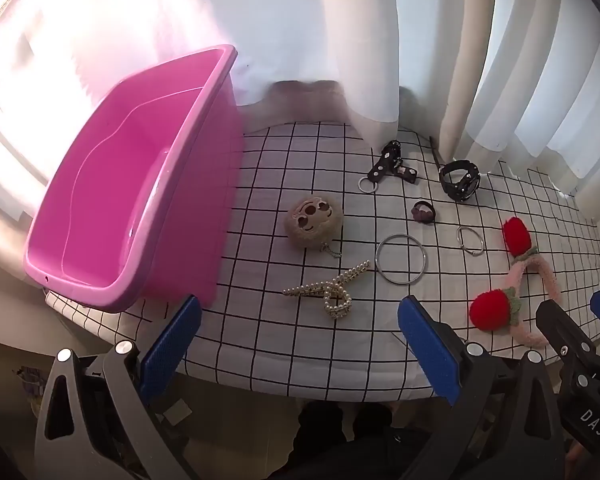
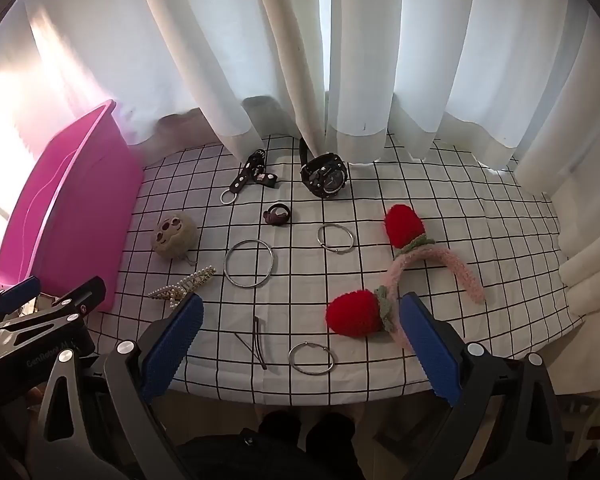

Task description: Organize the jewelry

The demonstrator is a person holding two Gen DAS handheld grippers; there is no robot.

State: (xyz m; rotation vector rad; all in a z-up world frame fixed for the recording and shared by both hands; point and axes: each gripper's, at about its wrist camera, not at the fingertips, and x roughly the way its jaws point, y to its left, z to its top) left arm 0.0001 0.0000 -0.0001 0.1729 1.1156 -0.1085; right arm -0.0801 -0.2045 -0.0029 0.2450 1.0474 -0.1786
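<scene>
An empty pink tub [image 1: 140, 184] [image 2: 60, 216] stands at the table's left. On the checked cloth lie a pearl hair claw [image 1: 332, 292] [image 2: 184, 286], a fuzzy beige charm [image 1: 314, 222] [image 2: 174, 236], a large silver ring [image 1: 401, 259] [image 2: 250, 264], smaller rings [image 1: 470, 241] [image 2: 335, 239] [image 2: 311, 358], a black watch [image 1: 460, 180] [image 2: 325, 176], a key strap [image 1: 388, 166] [image 2: 252, 176], a dark hair tie [image 1: 423, 212] [image 2: 277, 215], hairpins [image 2: 256, 342] and a strawberry headband [image 1: 516, 280] [image 2: 416, 268]. My left gripper [image 1: 300, 340] and right gripper [image 2: 300, 340] hover open above the front edge, holding nothing.
White curtains [image 2: 300, 60] hang down onto the back of the table [image 2: 500, 240]. The table's front edge [image 1: 300, 384] runs just ahead of my fingers. The other gripper's black body shows at the right in the left view [image 1: 572, 344] and at the left in the right view [image 2: 40, 320].
</scene>
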